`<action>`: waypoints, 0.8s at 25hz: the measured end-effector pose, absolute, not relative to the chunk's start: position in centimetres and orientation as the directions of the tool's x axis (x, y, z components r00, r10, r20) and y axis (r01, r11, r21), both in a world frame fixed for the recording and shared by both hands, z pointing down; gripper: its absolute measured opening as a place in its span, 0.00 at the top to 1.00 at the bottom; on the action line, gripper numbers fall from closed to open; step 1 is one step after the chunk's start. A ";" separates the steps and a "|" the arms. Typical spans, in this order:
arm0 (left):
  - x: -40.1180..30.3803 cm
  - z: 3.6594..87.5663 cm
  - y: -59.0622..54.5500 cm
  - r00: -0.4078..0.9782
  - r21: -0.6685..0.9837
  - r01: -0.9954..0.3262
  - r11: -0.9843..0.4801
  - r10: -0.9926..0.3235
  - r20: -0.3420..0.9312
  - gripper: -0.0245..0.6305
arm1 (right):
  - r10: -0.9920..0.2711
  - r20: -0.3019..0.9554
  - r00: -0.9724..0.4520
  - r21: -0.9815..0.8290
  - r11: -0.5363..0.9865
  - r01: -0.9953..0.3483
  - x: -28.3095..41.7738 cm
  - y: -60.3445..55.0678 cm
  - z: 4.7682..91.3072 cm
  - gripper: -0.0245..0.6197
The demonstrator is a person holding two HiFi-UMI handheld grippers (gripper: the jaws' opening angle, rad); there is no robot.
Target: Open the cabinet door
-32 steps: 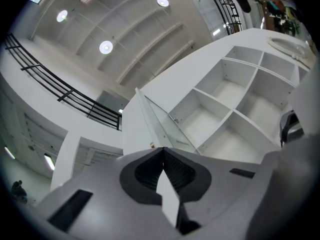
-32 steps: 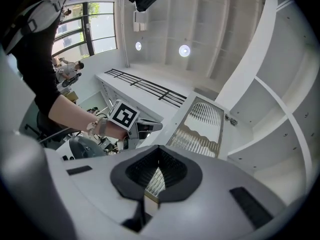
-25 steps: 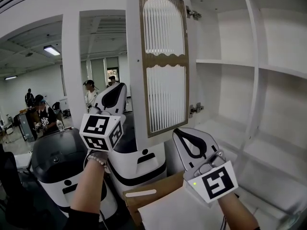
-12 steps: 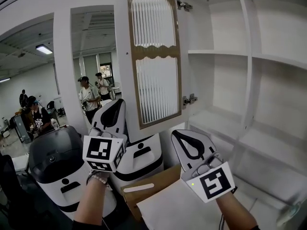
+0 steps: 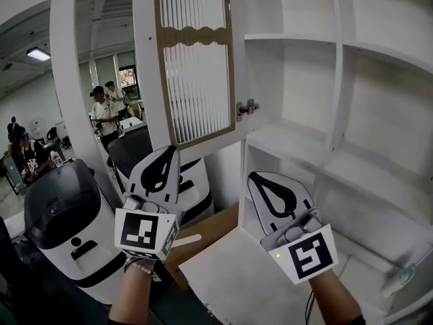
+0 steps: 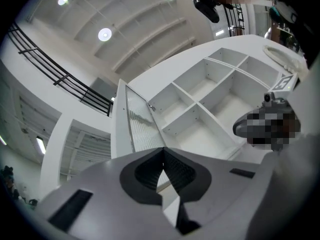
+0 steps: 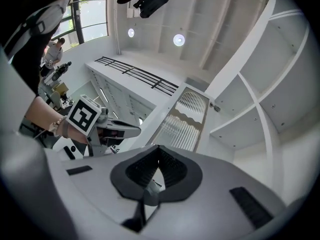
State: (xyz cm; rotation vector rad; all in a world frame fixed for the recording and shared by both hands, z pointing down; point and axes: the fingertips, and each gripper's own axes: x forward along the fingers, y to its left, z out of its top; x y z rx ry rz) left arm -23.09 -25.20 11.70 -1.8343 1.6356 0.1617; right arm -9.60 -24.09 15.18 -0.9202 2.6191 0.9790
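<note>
The white cabinet door (image 5: 193, 59), with a ribbed glass panel in a tan frame, stands swung open to the left of the cabinet (image 5: 352, 114), whose bare white shelves show. My left gripper (image 5: 168, 152) is shut with nothing in it, below the door's lower edge and apart from it. My right gripper (image 5: 259, 177) is also shut and empty, low in front of the bottom shelf. In the left gripper view the door (image 6: 141, 129) rises beyond the closed left gripper (image 6: 162, 150). The right gripper view shows the door (image 7: 182, 119) past the closed right gripper (image 7: 158, 148).
Two white-and-black machines (image 5: 64, 222) stand at the lower left, beside an open cardboard box (image 5: 213, 230). A white panel (image 5: 237, 283) lies under my right hand. People (image 5: 105, 110) stand far off at the left. A hinge (image 5: 247, 107) juts from the door's inner edge.
Both grippers have sunk lower and away from the door, the left one more. The door and shelves sit higher in the head view. Both pairs of jaws stayed closed.
</note>
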 end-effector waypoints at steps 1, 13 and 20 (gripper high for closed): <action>-22.5 12.3 -25.2 0.218 -0.393 -0.919 -0.006 -0.839 -0.499 0.96 | -0.496 -0.378 -0.782 0.522 0.583 -0.623 -9.1 -24.1 15.5 0.96; -13.7 19.6 -25.0 0.363 -0.392 -0.898 -0.201 -0.840 -0.402 0.96 | -0.637 -0.319 -0.702 0.475 0.533 -0.700 -2.5 -22.8 20.8 0.96; -7.8 24.0 -24.2 0.486 -0.371 -0.855 -0.362 -0.809 -0.331 0.96 | -0.722 -0.279 -0.632 0.416 0.503 -0.758 1.3 -21.4 25.0 0.96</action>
